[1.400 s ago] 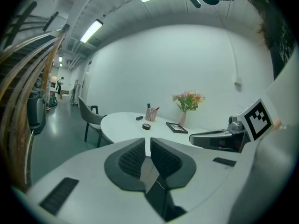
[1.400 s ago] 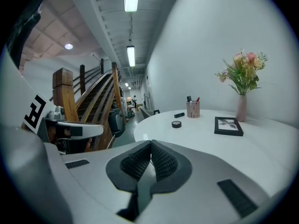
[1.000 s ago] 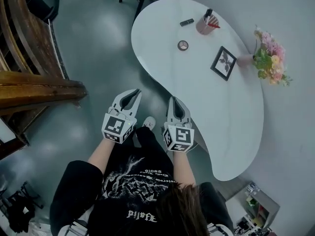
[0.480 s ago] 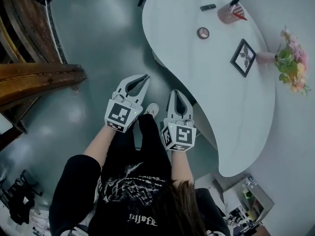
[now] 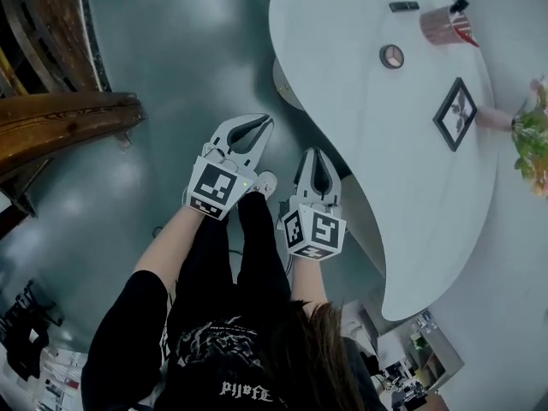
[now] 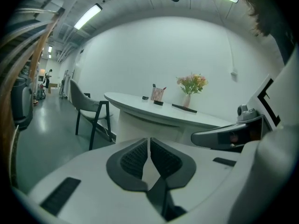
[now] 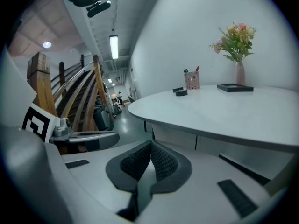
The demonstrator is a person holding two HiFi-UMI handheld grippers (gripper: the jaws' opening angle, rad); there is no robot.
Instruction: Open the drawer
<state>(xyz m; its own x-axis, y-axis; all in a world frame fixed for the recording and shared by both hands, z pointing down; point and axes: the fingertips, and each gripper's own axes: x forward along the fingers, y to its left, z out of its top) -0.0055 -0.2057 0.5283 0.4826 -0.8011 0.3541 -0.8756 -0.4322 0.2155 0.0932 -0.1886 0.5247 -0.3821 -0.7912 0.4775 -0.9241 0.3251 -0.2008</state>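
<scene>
The white curved desk (image 5: 385, 144) stands to my right. Flat drawer fronts (image 7: 175, 138) show under its top in the right gripper view, split by thin seams. Both grippers hang in front of the person, over the grey floor and short of the desk's edge. My left gripper (image 5: 261, 125) is shut with nothing in it, and its dark pads meet in the left gripper view (image 6: 149, 140). My right gripper (image 5: 315, 154) is also shut and empty, its tips (image 7: 151, 144) aimed at the desk's underside. Neither gripper touches the desk.
On the desk are a pink pen cup (image 5: 441, 26), a black picture frame (image 5: 455, 112), flowers in a vase (image 5: 533, 135) and a small round object (image 5: 391, 56). A chair (image 6: 88, 113) stands at the desk's far end. A wooden stair rail (image 5: 60, 127) runs along the left.
Both grippers have sunk lower in front of the person and edged toward the desk. The head view has shifted, so the desk now sits further right. Both pairs of jaws stayed shut.
</scene>
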